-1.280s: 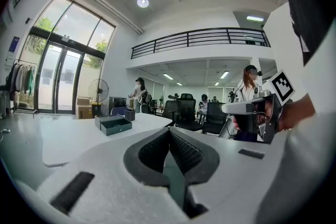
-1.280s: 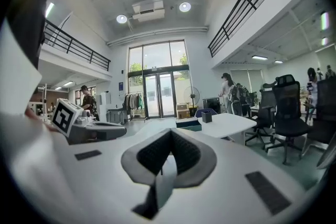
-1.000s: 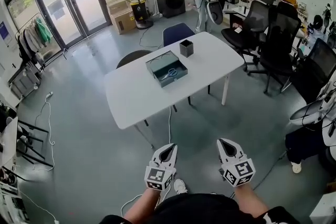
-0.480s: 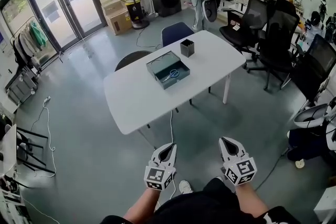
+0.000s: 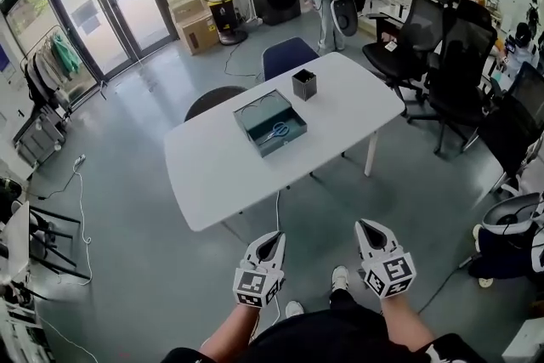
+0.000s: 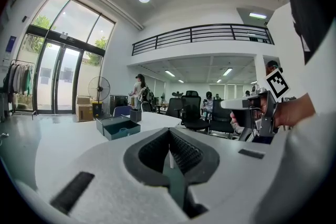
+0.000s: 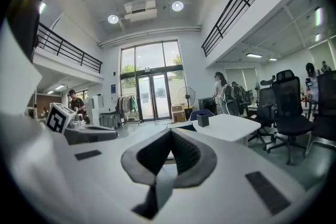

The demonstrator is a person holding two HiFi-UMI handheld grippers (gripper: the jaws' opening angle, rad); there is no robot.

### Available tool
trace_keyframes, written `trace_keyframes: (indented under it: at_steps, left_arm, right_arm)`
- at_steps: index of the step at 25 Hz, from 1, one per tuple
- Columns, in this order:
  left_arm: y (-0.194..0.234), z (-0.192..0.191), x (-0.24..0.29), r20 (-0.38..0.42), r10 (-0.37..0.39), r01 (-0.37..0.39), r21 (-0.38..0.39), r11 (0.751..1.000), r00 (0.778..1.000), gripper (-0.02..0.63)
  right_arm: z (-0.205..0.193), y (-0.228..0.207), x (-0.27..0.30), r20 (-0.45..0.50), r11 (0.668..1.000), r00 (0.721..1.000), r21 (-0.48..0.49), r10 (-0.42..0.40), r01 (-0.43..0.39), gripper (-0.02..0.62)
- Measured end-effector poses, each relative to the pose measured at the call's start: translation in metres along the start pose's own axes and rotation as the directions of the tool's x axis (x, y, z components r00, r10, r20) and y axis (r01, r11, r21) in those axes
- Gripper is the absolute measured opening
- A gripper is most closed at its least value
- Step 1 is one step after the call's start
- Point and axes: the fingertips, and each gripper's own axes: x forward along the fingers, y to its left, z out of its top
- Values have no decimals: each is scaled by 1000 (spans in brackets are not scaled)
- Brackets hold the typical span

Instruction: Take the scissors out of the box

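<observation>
A: Closer than a second ago: the white rounded table (image 5: 212, 174) sits lower and larger in the head view, while both grippers keep their spot at its bottom edge
B: How is the left one?
A: The left gripper (image 5: 272, 237) has its jaws pressed together with nothing between them. Well ahead of it, across floor and tabletop, stands the open shallow teal-grey box (image 5: 255, 113), and the blue-handled scissors (image 5: 276, 132) lie flat inside
B: Their long axis?
A: Slanted, I judge: blades toward the near left, handles toward the far right
B: And the right?
A: The right gripper (image 5: 368, 225) is closed and empty too, and it sits off to the side of the box's line, so the left looks slightly nearer
</observation>
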Motion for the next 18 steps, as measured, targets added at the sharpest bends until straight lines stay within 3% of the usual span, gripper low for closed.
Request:
trace_keyframes:
  at_steps: [9, 18]
  left_arm:
    - [-8, 30, 98, 16, 31, -32, 23, 999, 999, 8]
    - [-28, 41, 156, 10, 90, -90, 11, 996, 996, 8]
  right_arm:
    - [25, -90, 47, 4, 998, 998, -14, 55, -55, 6]
    - [31, -155, 64, -23, 991, 992, -33, 127, -128, 6]
